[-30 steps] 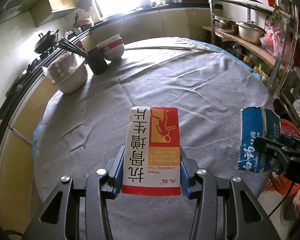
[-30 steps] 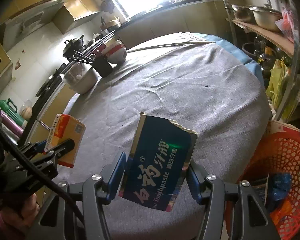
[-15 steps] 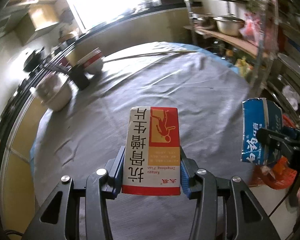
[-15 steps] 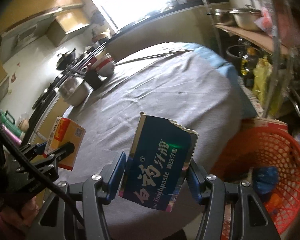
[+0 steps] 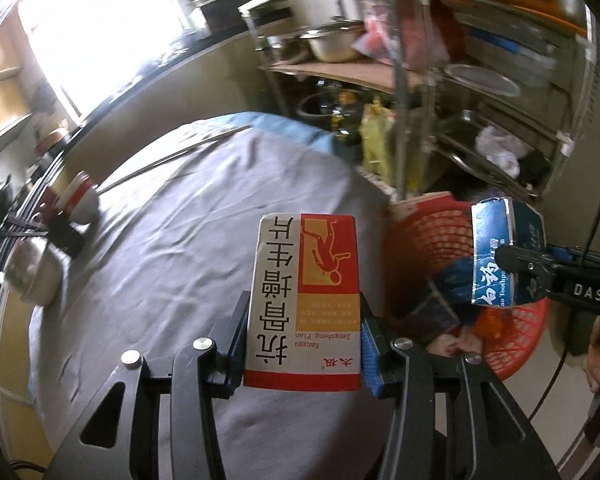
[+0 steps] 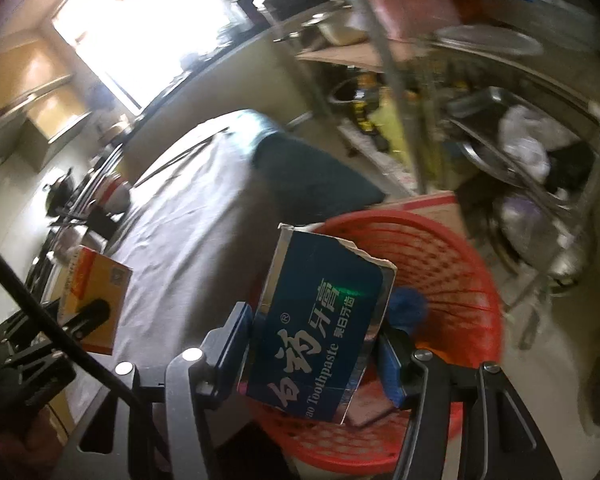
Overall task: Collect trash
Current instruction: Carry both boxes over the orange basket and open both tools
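Left wrist view: your left gripper (image 5: 303, 354) is clamped on the red-and-white medicine box (image 5: 305, 304), held upright between its blue pads. A second ago grey worktop (image 5: 172, 240) filled the background; now the red basket (image 5: 432, 236) has come into view just right of the box, so both hands have swung toward the drop-off. The box is not yet over the basket.

Right wrist view: your right gripper (image 6: 315, 354) is closed on the torn blue toothpaste box (image 6: 320, 328). A second ago the basket (image 6: 452, 264) sat off to the right; now it lies directly behind and below this box, which looks ready to release.
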A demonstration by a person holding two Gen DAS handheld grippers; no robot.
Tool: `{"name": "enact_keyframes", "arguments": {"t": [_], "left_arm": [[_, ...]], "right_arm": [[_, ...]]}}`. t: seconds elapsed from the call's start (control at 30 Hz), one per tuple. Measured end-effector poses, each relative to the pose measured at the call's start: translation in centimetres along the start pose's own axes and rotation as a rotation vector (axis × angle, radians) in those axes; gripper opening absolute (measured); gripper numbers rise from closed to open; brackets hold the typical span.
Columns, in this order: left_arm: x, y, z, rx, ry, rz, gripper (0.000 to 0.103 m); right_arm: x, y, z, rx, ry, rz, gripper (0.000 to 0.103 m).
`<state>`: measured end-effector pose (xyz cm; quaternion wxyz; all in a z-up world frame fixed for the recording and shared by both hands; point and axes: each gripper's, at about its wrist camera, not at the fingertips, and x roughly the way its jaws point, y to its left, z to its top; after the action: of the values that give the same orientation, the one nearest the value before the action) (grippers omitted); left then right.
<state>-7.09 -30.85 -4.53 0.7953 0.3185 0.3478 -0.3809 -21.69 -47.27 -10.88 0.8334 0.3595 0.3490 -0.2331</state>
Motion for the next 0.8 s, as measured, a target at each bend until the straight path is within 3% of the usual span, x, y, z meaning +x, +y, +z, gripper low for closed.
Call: {"name": "enact_keyframes", "arguments": {"t": [0.2,0.4,0.47,0.57,0.67,0.8], "left_arm": [[1.0,-3.5,1.2,0.048,0.017,-0.094,0.049],[2.4,-6.1,2.1,0.093,0.052,-0.196,0.049],[2.5,-6.5,2.3,0.104,0.056,-0.207,0.052],[2.1,-6.1,2.3,0.098,0.042,-0.211,0.066],[1.5,-4.8,2.4,0.066,0.026,-0.224,0.067],[0.7,-2.3,2.2,0.011,0.013,-0.185,0.068]], "right_arm": [[0.2,-3.7,-0.4,0.07,0.015,-0.05,0.061],[1.5,-4.9,-1.4,0.124,0.065,-0.046,0.062],[1.8,-5.1,-1.6,0.154,0.086,-0.035,0.062],[1.6,-5.7,-1.8,0.205,0.08,-0.013,0.065],[0.8,-6.0,-1.4,0.24,0.042,0.012,0.067],[0.0,-4.9,-0.9,0.209,0.014,0.005,0.07]]}}
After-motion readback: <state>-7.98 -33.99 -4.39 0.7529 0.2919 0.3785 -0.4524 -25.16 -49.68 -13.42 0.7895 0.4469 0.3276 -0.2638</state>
